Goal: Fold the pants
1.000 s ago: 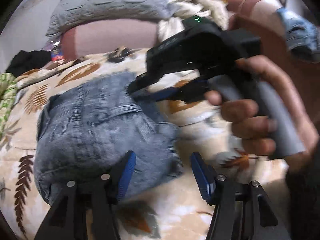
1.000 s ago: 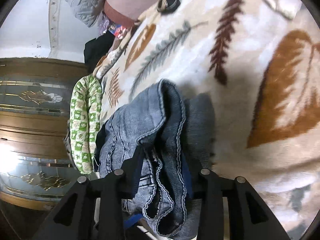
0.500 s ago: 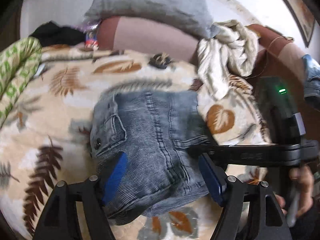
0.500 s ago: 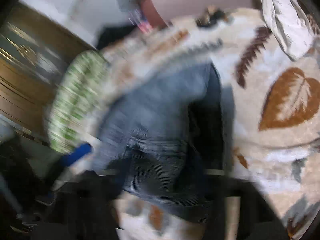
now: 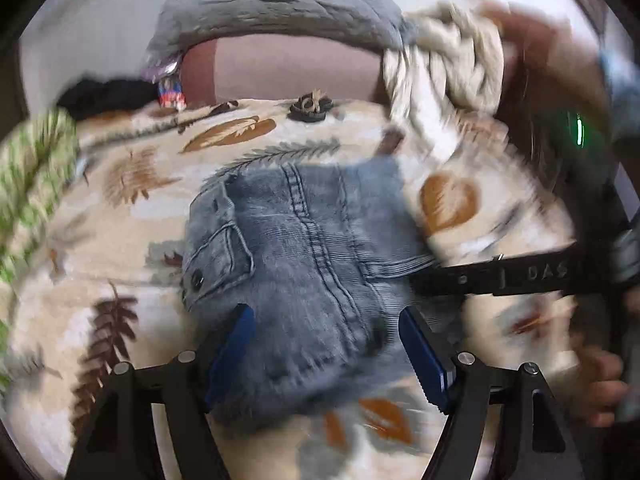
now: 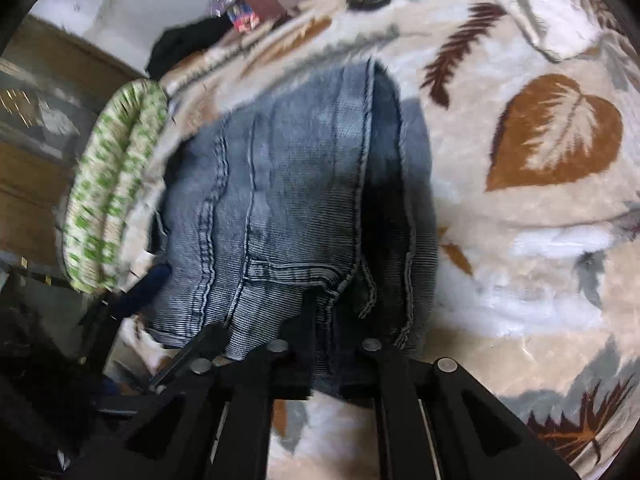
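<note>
The blue denim pants (image 5: 304, 264) lie folded into a compact bundle on a cream blanket with a leaf print (image 5: 132, 176). My left gripper (image 5: 328, 352) is open, its blue-padded fingers (image 5: 422, 356) spread wide over the bundle's near edge, holding nothing. My right gripper (image 6: 324, 320) is closed on the near edge of the folded pants (image 6: 288, 200); denim layers sit between its black fingers. The right gripper (image 5: 496, 276) also shows in the left wrist view, reaching in from the right to the bundle's right edge.
A green and white patterned cloth (image 6: 112, 184) lies at the blanket's left edge. A grey pillow (image 5: 280, 4) and a pink cushion (image 5: 288, 68) lie at the back. A cream cloth heap (image 5: 444, 76) sits at the back right. A small dark object (image 5: 310, 106) rests on the blanket.
The left gripper drew back and stayed open over the bundle. The right gripper swung round while keeping hold of the denim edge, and the pants settled flatter on the blanket.
</note>
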Action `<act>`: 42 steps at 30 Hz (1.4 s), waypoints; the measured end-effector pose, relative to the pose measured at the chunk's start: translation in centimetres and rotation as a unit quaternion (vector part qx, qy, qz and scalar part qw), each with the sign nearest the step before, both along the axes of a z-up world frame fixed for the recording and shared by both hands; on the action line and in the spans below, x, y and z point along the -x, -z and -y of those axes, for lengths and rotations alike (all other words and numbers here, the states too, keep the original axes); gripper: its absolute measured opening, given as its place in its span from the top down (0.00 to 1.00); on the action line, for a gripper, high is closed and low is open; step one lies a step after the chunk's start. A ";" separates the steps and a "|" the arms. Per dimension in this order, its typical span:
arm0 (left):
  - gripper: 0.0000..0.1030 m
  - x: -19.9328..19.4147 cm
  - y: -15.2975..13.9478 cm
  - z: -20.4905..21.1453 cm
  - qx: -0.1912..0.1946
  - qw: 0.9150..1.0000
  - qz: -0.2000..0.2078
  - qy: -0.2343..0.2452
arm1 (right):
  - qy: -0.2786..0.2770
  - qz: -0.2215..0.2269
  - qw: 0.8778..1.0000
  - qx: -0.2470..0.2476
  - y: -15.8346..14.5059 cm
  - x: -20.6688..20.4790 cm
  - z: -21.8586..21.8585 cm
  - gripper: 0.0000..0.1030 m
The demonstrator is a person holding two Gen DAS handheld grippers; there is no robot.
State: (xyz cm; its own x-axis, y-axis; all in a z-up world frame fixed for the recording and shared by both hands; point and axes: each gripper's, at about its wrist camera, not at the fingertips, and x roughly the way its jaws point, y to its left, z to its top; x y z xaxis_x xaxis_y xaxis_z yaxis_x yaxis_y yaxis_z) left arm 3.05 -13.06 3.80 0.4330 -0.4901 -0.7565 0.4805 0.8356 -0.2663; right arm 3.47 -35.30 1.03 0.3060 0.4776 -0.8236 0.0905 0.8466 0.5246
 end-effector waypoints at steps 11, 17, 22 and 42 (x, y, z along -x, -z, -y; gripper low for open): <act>0.06 -12.5 3.7 -6.9 0.061 0.964 -0.221 -0.138 | 0.069 -0.044 0.993 -0.088 0.6 -5.8 5.3 0.21; 0.24 -12.7 7.7 -5.8 0.093 0.949 -0.270 -0.129 | 0.046 -0.108 0.988 -0.099 5.2 -6.0 4.1 0.21; 0.48 -12.6 7.6 -4.5 0.099 0.950 -0.274 -0.114 | 0.025 -0.113 0.991 -0.063 5.9 -7.0 1.9 0.38; 0.69 -20.6 -2.4 -1.7 0.141 0.970 -0.176 -0.091 | 0.020 0.051 0.999 -0.001 -6.7 -12.7 1.4 0.83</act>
